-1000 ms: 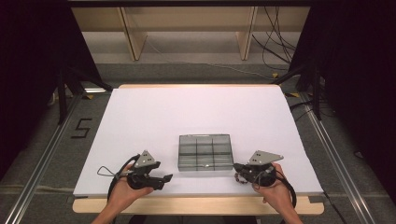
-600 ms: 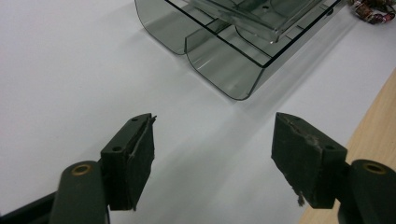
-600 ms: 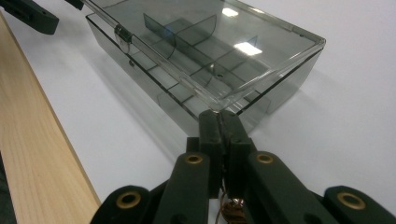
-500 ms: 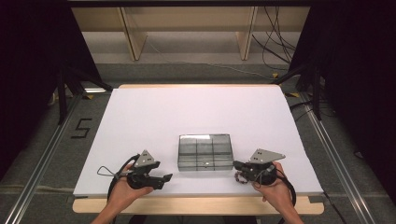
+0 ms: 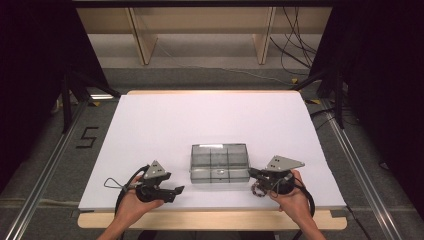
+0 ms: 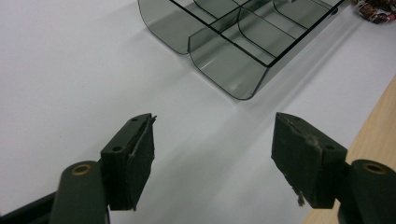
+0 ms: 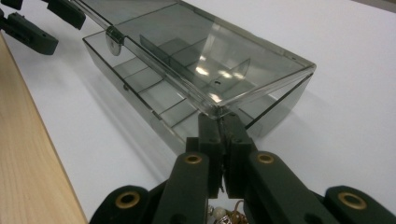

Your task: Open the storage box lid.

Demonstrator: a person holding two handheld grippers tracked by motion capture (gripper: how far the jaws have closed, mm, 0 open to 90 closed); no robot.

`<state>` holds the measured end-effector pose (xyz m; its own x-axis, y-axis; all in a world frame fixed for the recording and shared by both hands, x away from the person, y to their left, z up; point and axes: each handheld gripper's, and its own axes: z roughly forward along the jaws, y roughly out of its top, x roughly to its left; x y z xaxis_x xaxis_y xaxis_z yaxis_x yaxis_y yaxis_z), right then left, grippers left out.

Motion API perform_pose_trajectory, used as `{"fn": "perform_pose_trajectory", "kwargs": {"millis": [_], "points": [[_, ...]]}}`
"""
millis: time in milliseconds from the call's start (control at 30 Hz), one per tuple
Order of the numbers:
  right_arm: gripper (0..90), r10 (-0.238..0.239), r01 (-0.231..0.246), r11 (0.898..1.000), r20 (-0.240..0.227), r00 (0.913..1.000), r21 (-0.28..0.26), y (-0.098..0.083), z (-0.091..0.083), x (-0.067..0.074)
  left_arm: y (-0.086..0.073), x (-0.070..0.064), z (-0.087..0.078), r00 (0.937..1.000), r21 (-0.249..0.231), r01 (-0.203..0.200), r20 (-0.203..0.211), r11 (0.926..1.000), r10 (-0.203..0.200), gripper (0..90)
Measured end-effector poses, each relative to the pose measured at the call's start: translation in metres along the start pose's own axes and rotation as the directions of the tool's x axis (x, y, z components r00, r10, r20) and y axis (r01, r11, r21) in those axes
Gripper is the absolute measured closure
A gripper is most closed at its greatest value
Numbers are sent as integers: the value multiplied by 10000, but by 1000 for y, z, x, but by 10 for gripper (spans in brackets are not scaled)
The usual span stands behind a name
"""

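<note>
Nothing has moved: right gripper (image 7: 224, 135) jaws pinch one box (image 5: 220, 162) lid corner, left gripper (image 6: 212, 158) jaws wide.

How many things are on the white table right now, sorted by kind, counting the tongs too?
Clear smoky compartment box, lid pinched at a corner and partly raised: 1
Beaded bracelet, beside the box near the right hand: 1
Tongs: 2, left tongs open, right tongs shut on the box lid
Total: 4

"5" (image 5: 88, 137) on floor (black tape)
</note>
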<state>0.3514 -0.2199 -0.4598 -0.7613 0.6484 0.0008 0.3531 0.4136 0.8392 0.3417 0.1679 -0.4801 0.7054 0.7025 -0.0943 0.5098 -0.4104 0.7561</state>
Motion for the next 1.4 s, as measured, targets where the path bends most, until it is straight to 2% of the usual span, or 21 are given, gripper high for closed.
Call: {"fn": "perform_pose_trajectory", "kwargs": {"millis": [67, 100, 133, 167, 300, 400, 433, 533, 600, 633, 667, 733, 767, 867, 933, 967, 1033, 1200, 1233, 1267, 1400], "points": [[892, 206, -206, 9998, -59, 9998, 29, 1, 0, -1, 0, 0, 0, 10000, -14, 22, -2, 10000, -22, 299], [892, 80, -79, 9999, 2, 10000, -126, 2, 1, -3, 0, 0, 1, 9998, -26, 195, -76, 9998, -196, 299], [892, 136, -136, 9999, -101, 9999, -62, 2, 1, -4, 0, 0, 0, 9999, -32, 172, -11, 9998, -172, 299], [891, 188, -188, 9997, 28, 9998, -144, 2, 2, -5, 0, 0, 0, 10000, -53, 53, -29, 10000, -53, 299], [891, 273, -277, 9993, -157, 9995, -236, 3, 6, -8, 1, 1, 0, 10000, -63, 34, -40, 10000, -34, 299], [891, 435, -435, 9988, -4, 9991, -205, 5, 6, -8, 1, 1, 0, 10000, -76, 32, -50, 10000, -32, 299], [891, 271, -272, 9995, -24, 9996, -166, 6, 7, -10, 1, 1, 0, 10000, -78, 36, -50, 10000, -36, 299], [891, 202, -200, 9995, 56, 9998, -242, 7, 9, -12, 2, 1, 0, 10000, -58, -10, -45, 10000, 10, 299], [891, 255, -254, 9994, 51, 9997, -238, 7, 10, -12, 2, 1, 0, 10000, -57, -14, -56, 10000, 14, 299], [891, 461, -457, 9986, 116, 9989, -279, 8, 11, -10, 3, -1, 1, 9998, -128, 175, -57, 9998, -176, 299], [891, 521, -519, 9986, 89, 9986, -133, 9, 11, -10, 3, -1, 2, 10000, -198, 95, -21, 9998, -95, 299], [890, 485, -484, 9987, 81, 9988, -154, 9, 12, -11, 3, -1, 2, 10000, -261, 81, 13, 9996, -80, 299], [890, 260, -257, 9995, 139, 9996, -199, 10, 13, -13, 3, -1, 2, 10000, -203, 91, -25, 9998, -91, 299], [890, 227, -224, 9996, 137, 9996, -181, 13, 18, -13, 3, -1, 2, 10000, -269, 97, -13, 9996, -97, 299], [890, 321, -319, 9994, 111, 9994, -156, 15, 20, -13, 3, -1, 1, 9999, -123, 160, -53, 9998, -160, 299], [890, 37, -33, 9997, 152, 9999, -249, 16, 21, -14, 4, 0, 1, 10000, -122, 18, -59, 9999, -18, 299], [890, 219, -218, 9997, 98, 9997, -124, 17, 22, -14, 4, 0, 1, 10000, -124, 30, -62, 9999, -30, 299], [890, 44, -38, 9997, 268, 9996, -239, 19, 24, -17, 4, 1, 1, 10000, -150, -5, -95, 9999, 3, 299], [890, 140, -139, 9998, 87, 9999, -155, 19, 25, -17, 5, 1, 1, 10000, -135, -12, -93, 9999, 11, 299], [890, 273, -270, 9995, 158, 9995, -173, 19, 25, -17, 5, 1, 1, 10000, -135, -12, -93, 9999, 11, 299], [890, 100, -97, 9998, 168, 9998, -201, 20, 26, -21, 6, 2, 1, 9999, -139, -65, -85, 9999, 63, 299]]}}
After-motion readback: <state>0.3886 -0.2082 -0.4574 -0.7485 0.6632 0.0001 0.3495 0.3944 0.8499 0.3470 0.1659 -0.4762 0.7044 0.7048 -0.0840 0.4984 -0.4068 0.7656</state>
